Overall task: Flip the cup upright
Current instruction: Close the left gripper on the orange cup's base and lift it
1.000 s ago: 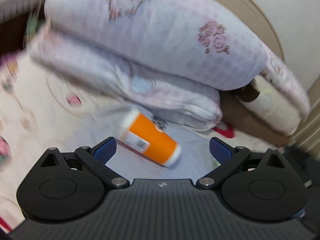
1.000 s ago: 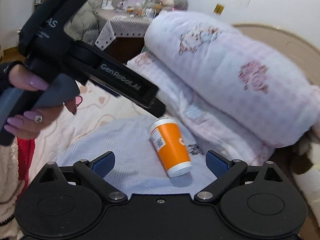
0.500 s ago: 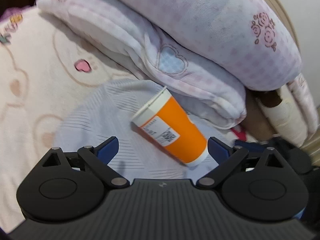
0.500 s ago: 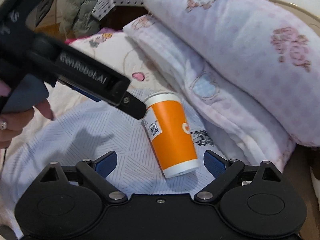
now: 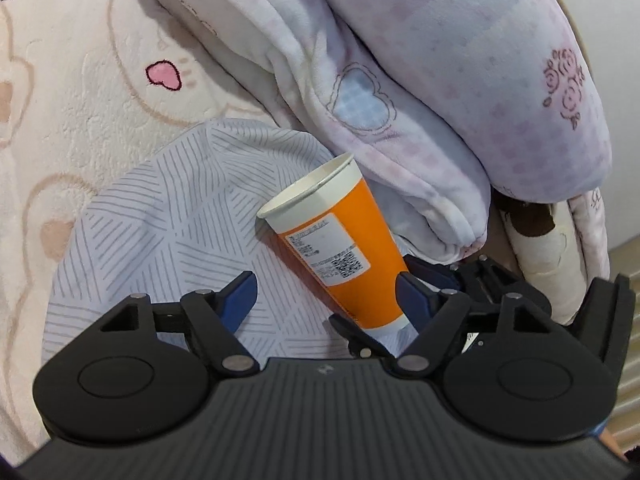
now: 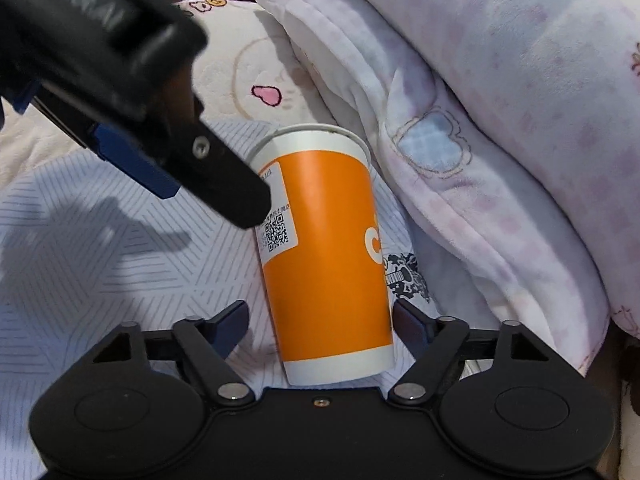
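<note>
An orange paper cup with white rim and white base lies on its side on a pale striped cloth, its mouth pointing away. My right gripper is open, its fingers on either side of the cup's base end. The cup also shows in the left wrist view. My left gripper is open just above the cup, its right finger beside the cup's base. The right gripper shows there too, low at the right. The left gripper's body fills the upper left of the right wrist view.
A folded pink-and-white floral quilt is stacked right behind the cup, also in the right wrist view. A cream blanket with a pink heart covers the bed to the left. A rolled item lies at the far right.
Both grippers have moved in close to the cup. The right gripper's fingers now straddle its base end, and the left gripper has come down over it. The cup has not moved.
</note>
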A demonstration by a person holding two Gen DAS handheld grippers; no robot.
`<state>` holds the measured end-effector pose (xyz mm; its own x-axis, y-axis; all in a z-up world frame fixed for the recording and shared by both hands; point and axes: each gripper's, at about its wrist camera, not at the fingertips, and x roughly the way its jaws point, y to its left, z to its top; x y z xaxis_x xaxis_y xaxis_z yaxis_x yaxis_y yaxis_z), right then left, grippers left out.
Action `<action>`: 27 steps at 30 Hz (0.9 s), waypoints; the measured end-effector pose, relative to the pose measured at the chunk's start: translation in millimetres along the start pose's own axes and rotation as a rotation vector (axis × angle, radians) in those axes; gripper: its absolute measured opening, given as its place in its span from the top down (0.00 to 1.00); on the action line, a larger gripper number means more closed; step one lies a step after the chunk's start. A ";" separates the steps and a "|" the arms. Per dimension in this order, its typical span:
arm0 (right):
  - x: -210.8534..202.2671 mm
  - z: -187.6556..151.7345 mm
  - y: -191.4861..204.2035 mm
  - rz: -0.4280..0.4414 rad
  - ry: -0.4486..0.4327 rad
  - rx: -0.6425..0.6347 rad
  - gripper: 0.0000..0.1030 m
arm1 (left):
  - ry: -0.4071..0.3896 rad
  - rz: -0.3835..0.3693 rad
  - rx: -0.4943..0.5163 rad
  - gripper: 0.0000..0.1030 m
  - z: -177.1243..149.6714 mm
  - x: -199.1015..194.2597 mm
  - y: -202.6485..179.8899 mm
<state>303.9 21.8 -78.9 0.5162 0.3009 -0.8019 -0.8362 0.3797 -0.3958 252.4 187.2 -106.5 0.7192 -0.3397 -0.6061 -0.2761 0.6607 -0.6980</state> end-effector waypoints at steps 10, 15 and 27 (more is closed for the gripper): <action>-17.4 -7.8 -4.5 0.014 0.011 0.147 0.32 | 0.042 -0.152 -0.110 0.30 -6.9 8.1 10.2; -32.2 -24.3 -8.1 0.053 0.024 0.254 0.32 | 0.125 -0.215 -0.188 0.30 -9.8 18.5 16.6; -65.3 -65.8 -14.3 0.184 0.048 0.478 0.32 | 0.222 -0.202 0.000 0.30 -47.2 26.1 -24.5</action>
<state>270.0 -60.8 -50.3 0.3498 0.3646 -0.8630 -0.7283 0.6852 -0.0057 247.8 130.6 -123.2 0.6028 -0.6022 -0.5235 -0.1414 0.5650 -0.8129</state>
